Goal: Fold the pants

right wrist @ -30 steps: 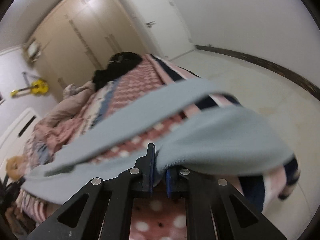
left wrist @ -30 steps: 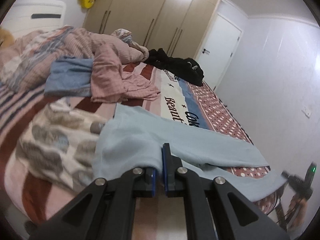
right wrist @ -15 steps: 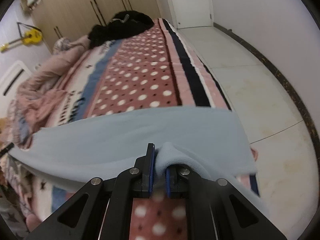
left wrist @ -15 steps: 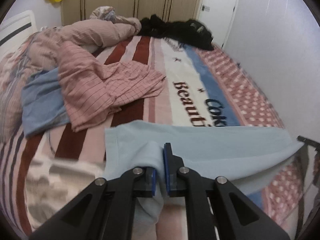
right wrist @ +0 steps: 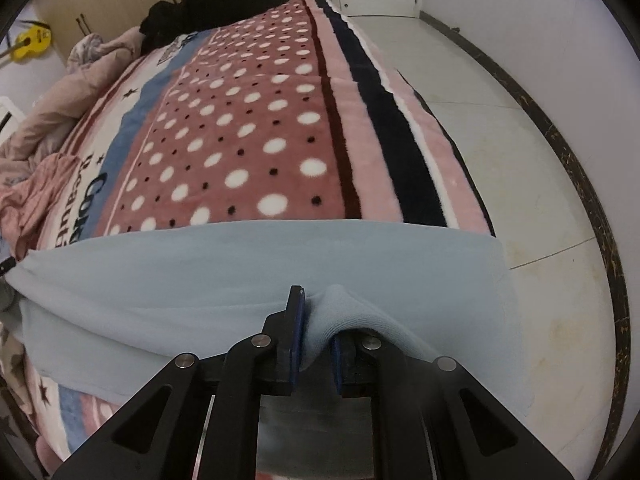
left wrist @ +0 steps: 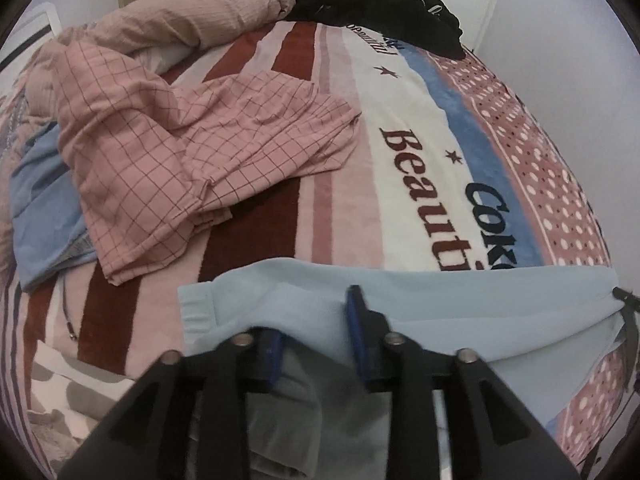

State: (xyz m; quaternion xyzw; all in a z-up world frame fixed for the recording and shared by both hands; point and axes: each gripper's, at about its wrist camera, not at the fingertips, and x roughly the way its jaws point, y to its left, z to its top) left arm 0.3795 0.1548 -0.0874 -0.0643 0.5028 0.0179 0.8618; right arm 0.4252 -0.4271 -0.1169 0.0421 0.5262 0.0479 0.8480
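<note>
**Pants laid across the foot of the bed, both tongs letting go**

The light blue pants now lie stretched flat across the near edge of the bed, from its left side to the right edge by the floor. A second ago they hung slack in the air between the two hands; half a second ago they were only just coming down onto the blanket.

The left tongs, clamped tight on the fabric before, are opening: the blue pads stand clearly apart, with a loose fold of pants between them, no longer pinched. The right tongs are also opening, only slightly so far; a bunched ridge of the pants is still squeezed between the pads.

The pink checked garment lies beyond, unmoved.
</note>
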